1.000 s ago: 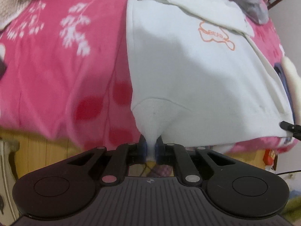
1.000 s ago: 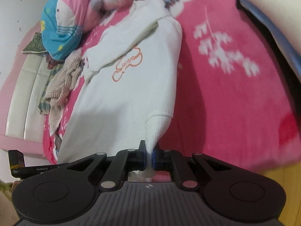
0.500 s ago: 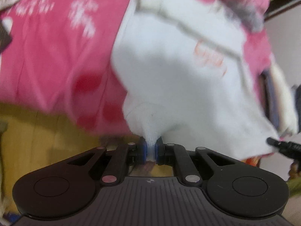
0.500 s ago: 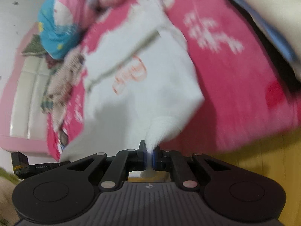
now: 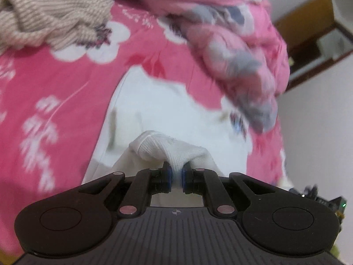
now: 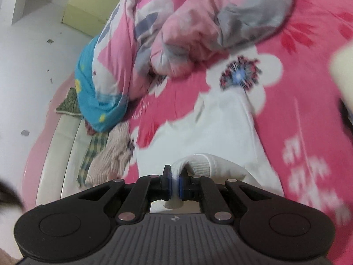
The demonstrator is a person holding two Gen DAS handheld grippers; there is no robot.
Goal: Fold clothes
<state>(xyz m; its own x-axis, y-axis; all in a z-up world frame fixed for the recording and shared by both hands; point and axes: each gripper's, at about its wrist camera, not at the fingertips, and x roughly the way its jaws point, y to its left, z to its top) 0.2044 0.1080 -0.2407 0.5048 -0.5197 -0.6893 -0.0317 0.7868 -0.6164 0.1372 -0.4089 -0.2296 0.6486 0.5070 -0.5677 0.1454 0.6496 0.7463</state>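
Observation:
A white sweatshirt (image 5: 167, 114) lies on the pink flowered bed, also in the right wrist view (image 6: 220, 132). My left gripper (image 5: 175, 176) is shut on its ribbed hem corner (image 5: 167, 150), held above the garment's upper part. My right gripper (image 6: 174, 183) is shut on the other ribbed hem corner (image 6: 196, 163), likewise carried over the garment. The lower half of the sweatshirt hangs under the grippers and is hidden. The views are blurred by motion.
A crumpled pink and grey quilt (image 6: 198, 22) lies at the head of the bed, also in the left wrist view (image 5: 231, 44). A beige knitted garment (image 5: 50, 17) lies left of the sweatshirt, also in the right wrist view (image 6: 110, 154). A wooden shelf (image 5: 315, 33) stands by the wall.
Both grippers have carried the hem corners from the bed's foot edge up and forward over the sweatshirt toward its collar end. The orange print is now covered.

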